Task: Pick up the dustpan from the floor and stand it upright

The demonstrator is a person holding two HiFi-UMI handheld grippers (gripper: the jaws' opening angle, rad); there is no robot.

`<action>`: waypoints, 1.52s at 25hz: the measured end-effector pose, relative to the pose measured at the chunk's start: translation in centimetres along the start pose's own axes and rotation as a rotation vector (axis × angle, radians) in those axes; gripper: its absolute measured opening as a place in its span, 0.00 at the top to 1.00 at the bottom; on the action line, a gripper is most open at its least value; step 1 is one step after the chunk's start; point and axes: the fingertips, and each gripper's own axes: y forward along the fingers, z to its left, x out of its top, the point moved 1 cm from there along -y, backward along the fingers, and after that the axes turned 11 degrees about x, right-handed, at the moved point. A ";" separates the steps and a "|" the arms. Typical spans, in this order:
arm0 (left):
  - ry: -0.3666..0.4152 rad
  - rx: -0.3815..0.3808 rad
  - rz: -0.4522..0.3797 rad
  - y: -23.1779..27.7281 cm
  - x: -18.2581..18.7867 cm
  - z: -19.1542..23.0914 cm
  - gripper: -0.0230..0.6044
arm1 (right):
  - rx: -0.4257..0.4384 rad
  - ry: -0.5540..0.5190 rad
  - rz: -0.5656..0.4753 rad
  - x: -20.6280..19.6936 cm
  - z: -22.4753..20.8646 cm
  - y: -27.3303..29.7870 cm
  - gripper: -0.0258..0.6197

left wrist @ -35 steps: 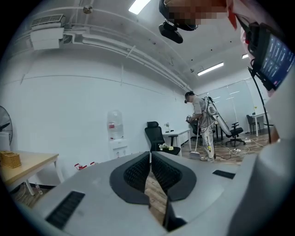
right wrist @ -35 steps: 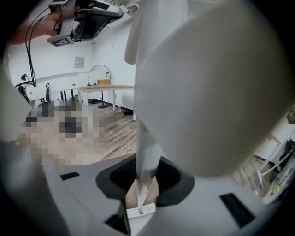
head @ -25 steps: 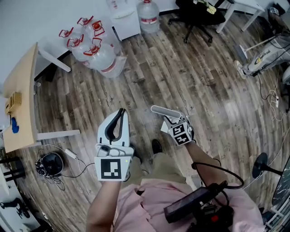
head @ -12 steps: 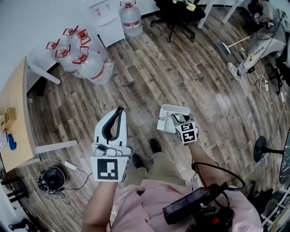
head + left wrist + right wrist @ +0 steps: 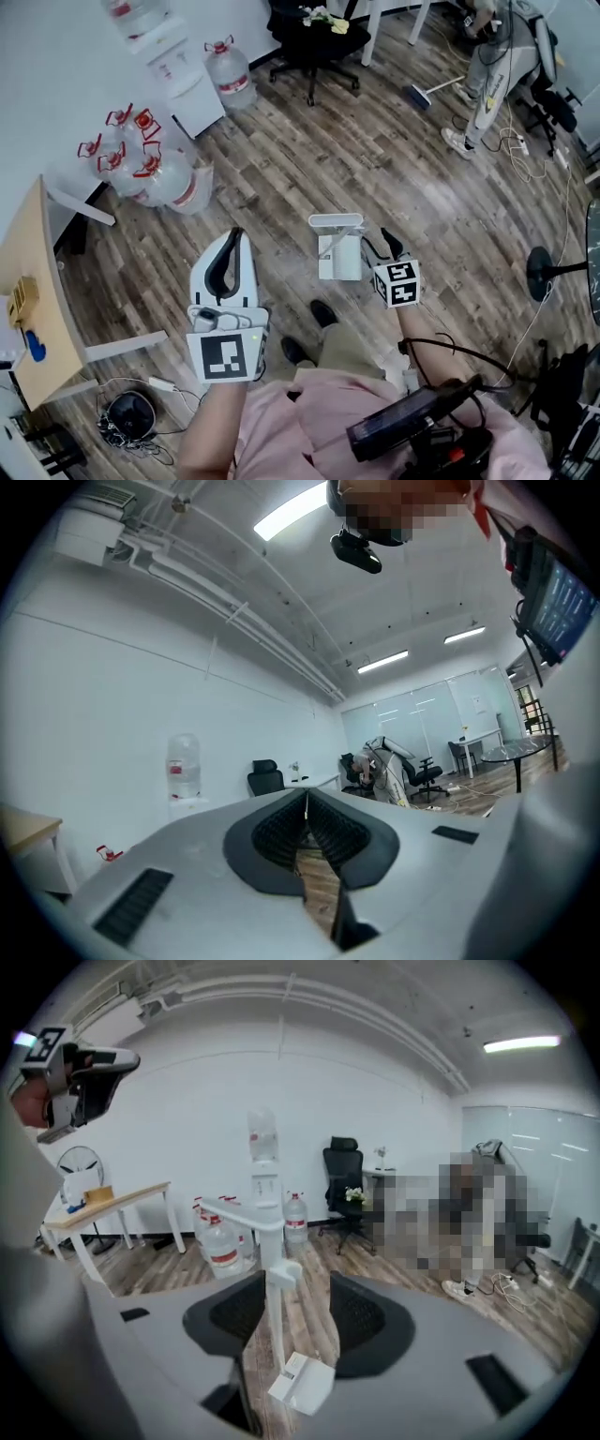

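The white dustpan (image 5: 337, 253) stands upright on the wooden floor, handle bar at the top. In the right gripper view its thin handle (image 5: 272, 1288) rises in the gap between the jaws and its pan (image 5: 302, 1382) sits low. My right gripper (image 5: 382, 240) is just right of the dustpan, open (image 5: 298, 1283), with room on both sides of the handle. My left gripper (image 5: 234, 236) hangs left of the dustpan and apart from it, shut (image 5: 306, 799) with nothing in it.
Several water bottles (image 5: 141, 169) and a dispenser (image 5: 178, 70) stand at the far left wall. An office chair (image 5: 314, 33) is at the back, a wooden table (image 5: 37, 291) at the left. A person (image 5: 497, 56), a broom (image 5: 431, 89) and a round-footed stand (image 5: 544, 272) are at the right.
The right gripper held the dustpan tilted; the dustpan now stands upright on the floor, and the gripper has opened and drawn back to the right. The left gripper stayed shut.
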 end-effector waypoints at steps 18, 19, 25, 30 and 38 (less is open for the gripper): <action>0.029 -0.036 -0.190 -1.5 11.7 -2.2 0.94 | -0.014 -0.188 -0.536 25.2 12.1 -12.9 0.96; 0.032 -0.036 -0.191 -1.5 11.8 -2.2 0.94 | -0.016 -0.183 -0.539 25.4 12.1 -12.9 0.96; 0.027 -0.021 -0.178 -1.6 11.3 -1.1 0.94 | -0.004 -0.205 -0.533 25.9 13.1 -12.4 0.96; 0.020 -0.010 -0.192 -1.6 11.6 -0.2 0.94 | 0.014 -0.240 -0.526 26.2 14.5 -11.9 0.96; 0.014 -0.016 -0.200 -1.6 11.6 0.0 0.94 | 0.022 -0.266 -0.538 27.4 15.3 -11.9 0.96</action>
